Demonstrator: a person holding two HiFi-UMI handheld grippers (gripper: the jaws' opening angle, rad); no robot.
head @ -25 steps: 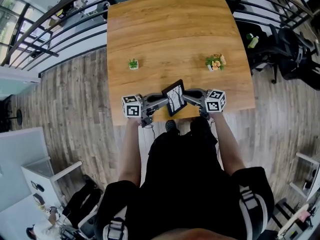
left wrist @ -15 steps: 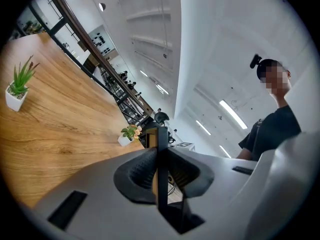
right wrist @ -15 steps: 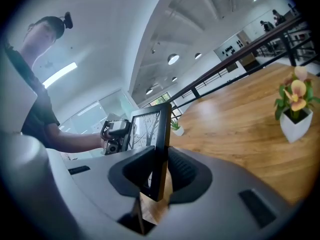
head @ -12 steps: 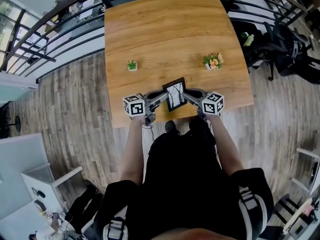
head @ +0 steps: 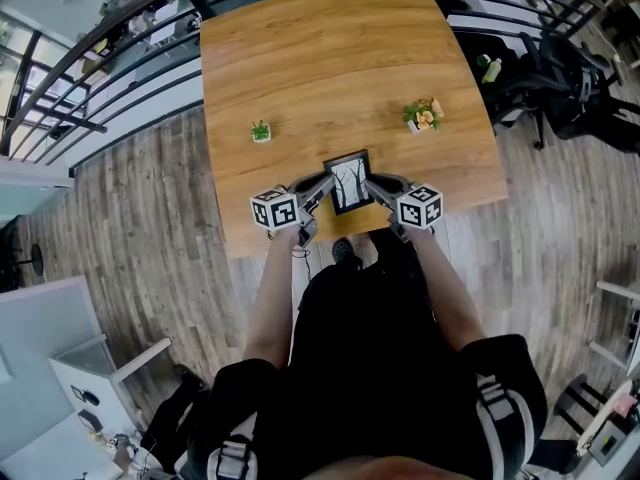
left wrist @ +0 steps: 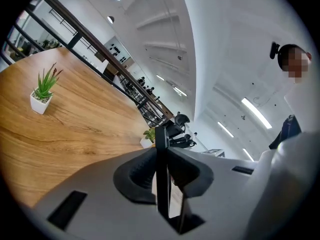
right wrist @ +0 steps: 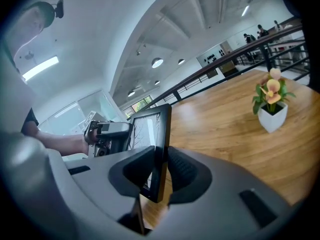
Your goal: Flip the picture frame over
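Note:
The black picture frame (head: 349, 181) hangs just above the table's near edge, its picture of bare trees facing up toward the head camera. My left gripper (head: 325, 187) is shut on the frame's left edge and my right gripper (head: 372, 185) on its right edge. In the left gripper view the frame (left wrist: 161, 154) stands edge-on, pinched between the pads. The right gripper view shows the frame (right wrist: 154, 134) clamped between the pads, its picture side turned left, with the left gripper (right wrist: 107, 134) beyond it.
The wooden table (head: 340, 58) carries a small green plant in a white pot (head: 261, 131) at the left and a potted orange flower (head: 424, 115) at the right. A black railing runs behind the table. A dark chair with bags (head: 560, 68) stands at the right.
The frame has turned from skewed to nearly square with the table edge and sits a little farther over the table. Both grippers have kept their grip; the left one dropped slightly.

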